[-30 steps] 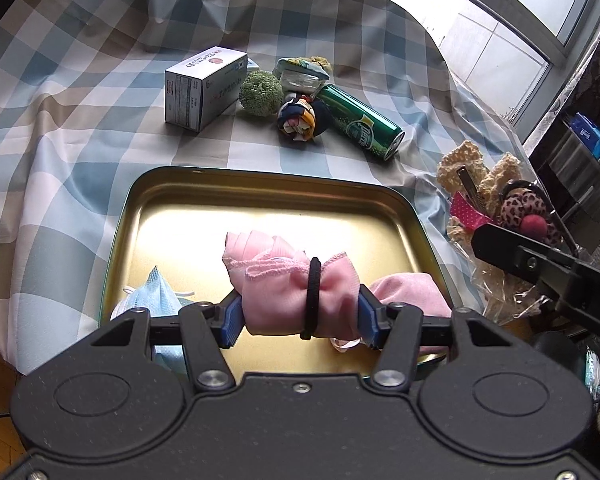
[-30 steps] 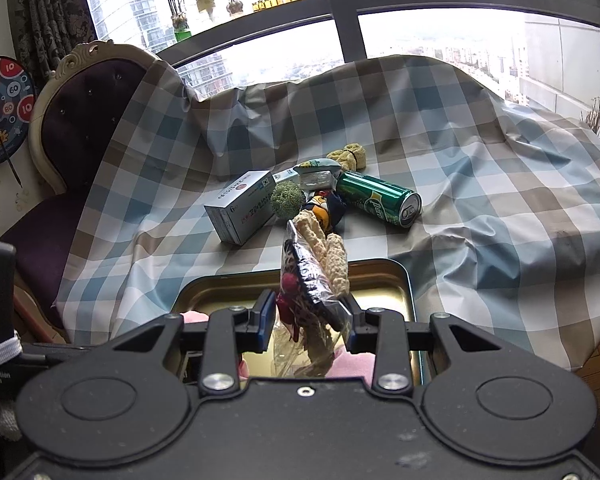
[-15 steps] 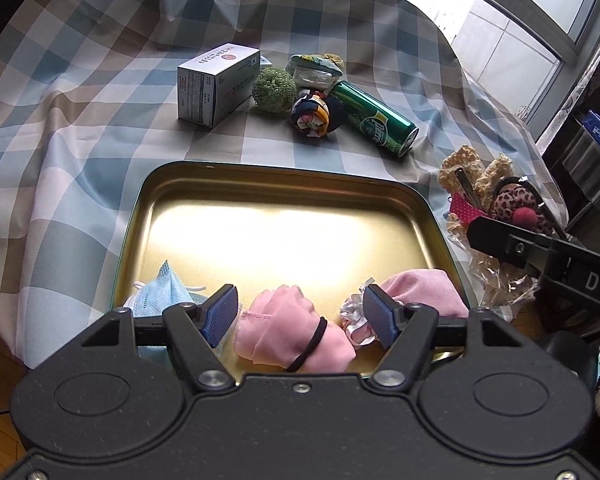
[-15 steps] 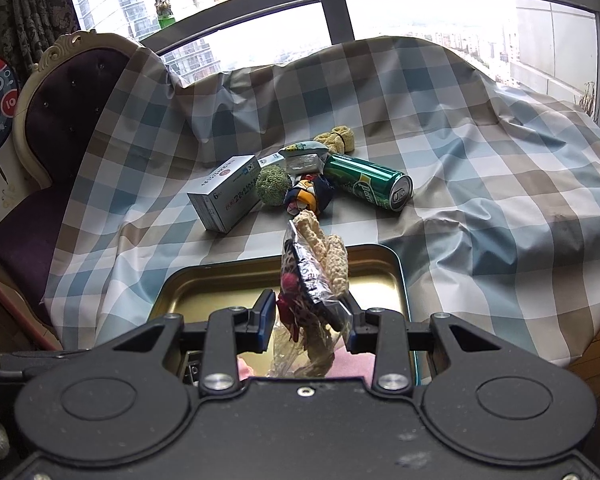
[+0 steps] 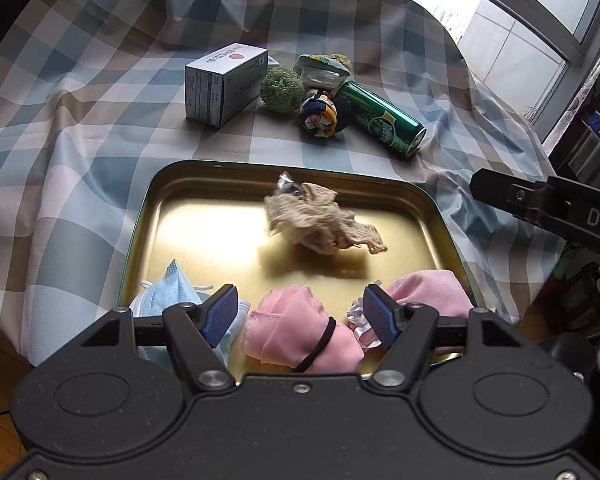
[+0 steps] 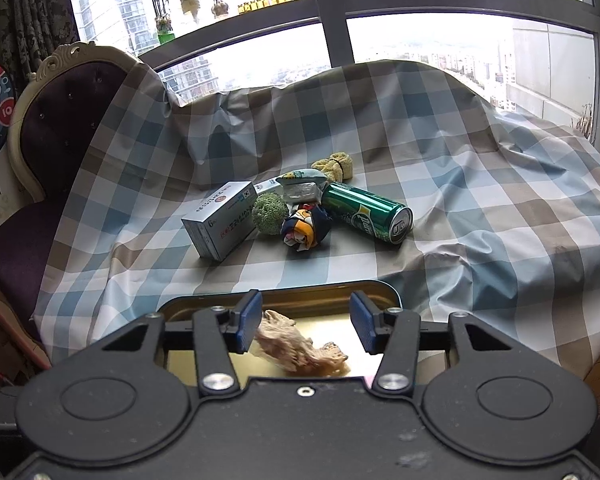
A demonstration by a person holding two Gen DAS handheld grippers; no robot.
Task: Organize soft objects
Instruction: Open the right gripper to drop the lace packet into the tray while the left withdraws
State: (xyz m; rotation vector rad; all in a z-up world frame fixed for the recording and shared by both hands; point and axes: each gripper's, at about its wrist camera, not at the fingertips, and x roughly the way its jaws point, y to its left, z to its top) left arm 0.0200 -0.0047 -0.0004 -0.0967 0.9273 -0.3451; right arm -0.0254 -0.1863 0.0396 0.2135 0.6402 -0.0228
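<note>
A gold metal tray (image 5: pixel 260 168) lies on the checked cloth. In it are a pink cloth bundle (image 5: pixel 296 328) tied with a black band, a second pink cloth (image 5: pixel 432 288), a blue face mask (image 5: pixel 168 292) and a beige crochet bundle (image 5: pixel 320 220). My left gripper (image 5: pixel 300 314) hangs open over the banded pink bundle, its pads clear of it. My right gripper (image 6: pixel 306 320) is above the tray (image 6: pixel 340 288) with its jaws opening. The beige bundle (image 6: pixel 300 350) lies free below them, touching neither pad.
Beyond the tray, on the cloth, are a white box (image 6: pixel 224 220), a green ball (image 6: pixel 269 213), a patterned cloth ball (image 6: pixel 304 230), a green can (image 6: pixel 368 212), a packet (image 6: pixel 302 186) and a yellow knit bundle (image 6: pixel 336 166). A padded chair (image 6: pixel 60 120) stands at left.
My left gripper let go of the banded pink bundle, which now rests in the tray. My right gripper opened and the beige crochet bundle dropped into the tray.
</note>
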